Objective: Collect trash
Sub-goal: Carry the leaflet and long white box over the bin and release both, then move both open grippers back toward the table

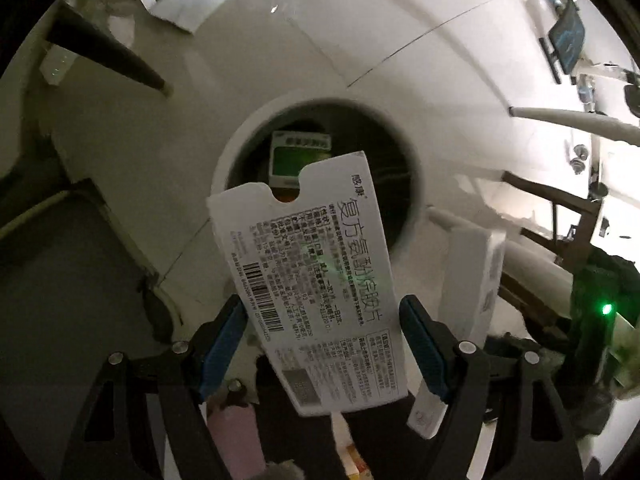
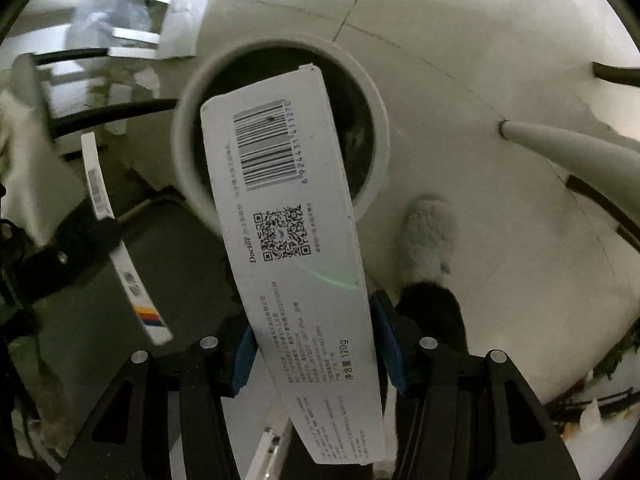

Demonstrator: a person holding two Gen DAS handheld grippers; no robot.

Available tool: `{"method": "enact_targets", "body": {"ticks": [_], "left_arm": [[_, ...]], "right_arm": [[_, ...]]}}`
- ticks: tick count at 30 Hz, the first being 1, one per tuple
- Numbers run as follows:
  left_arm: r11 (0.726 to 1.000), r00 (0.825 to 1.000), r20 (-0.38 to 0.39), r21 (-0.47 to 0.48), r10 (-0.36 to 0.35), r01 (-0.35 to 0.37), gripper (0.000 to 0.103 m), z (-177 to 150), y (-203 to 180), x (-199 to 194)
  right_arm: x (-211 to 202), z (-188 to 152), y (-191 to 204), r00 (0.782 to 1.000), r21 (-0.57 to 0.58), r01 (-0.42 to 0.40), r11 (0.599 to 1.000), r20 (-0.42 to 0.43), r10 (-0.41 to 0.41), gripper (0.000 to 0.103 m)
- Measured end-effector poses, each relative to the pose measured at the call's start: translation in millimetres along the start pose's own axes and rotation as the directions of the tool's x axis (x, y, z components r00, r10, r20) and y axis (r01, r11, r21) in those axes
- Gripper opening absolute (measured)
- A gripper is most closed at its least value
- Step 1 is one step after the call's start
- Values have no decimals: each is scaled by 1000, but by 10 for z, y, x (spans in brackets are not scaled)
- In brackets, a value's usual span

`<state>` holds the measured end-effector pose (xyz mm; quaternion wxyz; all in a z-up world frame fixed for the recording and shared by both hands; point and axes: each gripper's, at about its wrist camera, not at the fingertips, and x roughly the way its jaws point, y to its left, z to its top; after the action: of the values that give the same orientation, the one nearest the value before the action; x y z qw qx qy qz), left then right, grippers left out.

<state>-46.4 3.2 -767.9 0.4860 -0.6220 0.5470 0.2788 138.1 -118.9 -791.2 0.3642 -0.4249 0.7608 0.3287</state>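
Observation:
In the left wrist view my left gripper (image 1: 322,340) is shut on a flattened white medicine box (image 1: 312,280) with Chinese print and a barcode. Its far end hangs over the round white trash bin (image 1: 240,136). A green and white box (image 1: 298,156) lies inside the bin. In the right wrist view my right gripper (image 2: 316,348) is shut on a long white toothpaste box (image 2: 288,216) with a barcode and QR code. Its far end reaches over the same bin (image 2: 192,128).
The bin stands on a pale tiled floor. A white box (image 1: 476,276) held by the other gripper shows at the right of the left view. A fluffy grey slipper (image 2: 428,236) is right of the bin. Chair and table legs (image 2: 560,144) stand around. A white bag (image 2: 184,12) lies beyond.

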Motion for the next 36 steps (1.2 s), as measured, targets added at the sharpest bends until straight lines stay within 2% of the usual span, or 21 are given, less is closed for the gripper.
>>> {"method": "enact_targets", "body": {"ticks": [2,4,6,8,10,15,20,25,36], "left_arm": [[1000,1000,-10,-18,-25,25,94,51,94,193],[999,999,-16,-39,-30,29,95,84,175,302],[999,1000,-6,-48,-17,17,95,67,219,317],[998,1000,12,-59,2,-1,95,20,298,261],[997,996,75,-64,55,-50,95,-62,316,156],[976,959,185,-76,216,-205,95,-346,270,-60],[958,936,206,-79,285,-274,95,-641,198,-200],[951,928,210,-81,308,-297,95,-807,173,-352],[954,921,248,-96,301,-285,95,-1194,-54,-886]], "right_arm": [[177,164,-29,1000,-4,3,1000,-26,-4,55],[368,324,-56,998,5,-4,1000,-64,4,57],[445,402,-64,996,11,-13,1000,-84,14,62],[407,464,-99,998,7,-27,1000,-65,27,93],[325,487,-36,999,-8,-22,1000,-37,21,101],[121,359,120,997,-73,74,995,41,-72,101],[-49,150,246,981,-122,165,979,122,-151,101],[-216,-49,263,967,-130,204,970,181,-179,101],[-833,-557,465,944,-167,235,958,273,-184,101]]}}
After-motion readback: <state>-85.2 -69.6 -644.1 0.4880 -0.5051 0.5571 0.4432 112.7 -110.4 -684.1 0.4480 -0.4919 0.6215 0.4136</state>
